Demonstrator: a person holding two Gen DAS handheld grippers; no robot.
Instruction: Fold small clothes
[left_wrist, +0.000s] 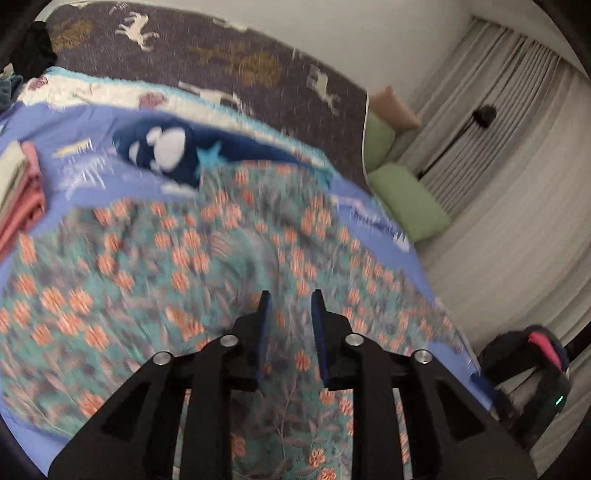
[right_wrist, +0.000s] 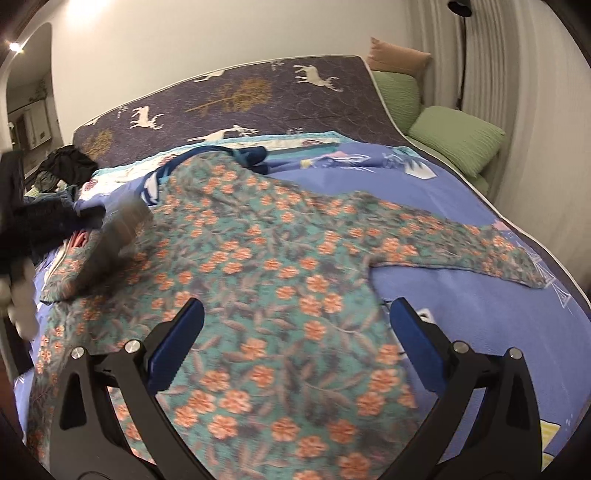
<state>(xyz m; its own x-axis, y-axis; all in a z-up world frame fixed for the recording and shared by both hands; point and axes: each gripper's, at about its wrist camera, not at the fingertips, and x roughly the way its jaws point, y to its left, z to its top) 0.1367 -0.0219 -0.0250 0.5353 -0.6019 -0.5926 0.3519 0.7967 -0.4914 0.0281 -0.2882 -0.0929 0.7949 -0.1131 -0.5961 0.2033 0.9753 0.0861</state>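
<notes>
A teal garment with orange flowers (right_wrist: 280, 295) lies spread on the blue bedsheet (right_wrist: 461, 314), one sleeve reaching right. It also fills the left wrist view (left_wrist: 184, 266), blurred by motion. My left gripper (left_wrist: 290, 299) hovers over the garment with its blue-padded fingers a narrow gap apart and nothing between them. It shows blurred at the left of the right wrist view (right_wrist: 110, 236), above the garment's left edge. My right gripper (right_wrist: 295, 310) is wide open just above the garment's near part, empty.
A stack of folded clothes (left_wrist: 22, 192) sits at the left. A dark blue garment with white shapes (left_wrist: 173, 151) lies beyond the floral one. A dark pile of clothes (right_wrist: 62, 166) is at far left. Green pillows (right_wrist: 454, 136) and curtains are to the right.
</notes>
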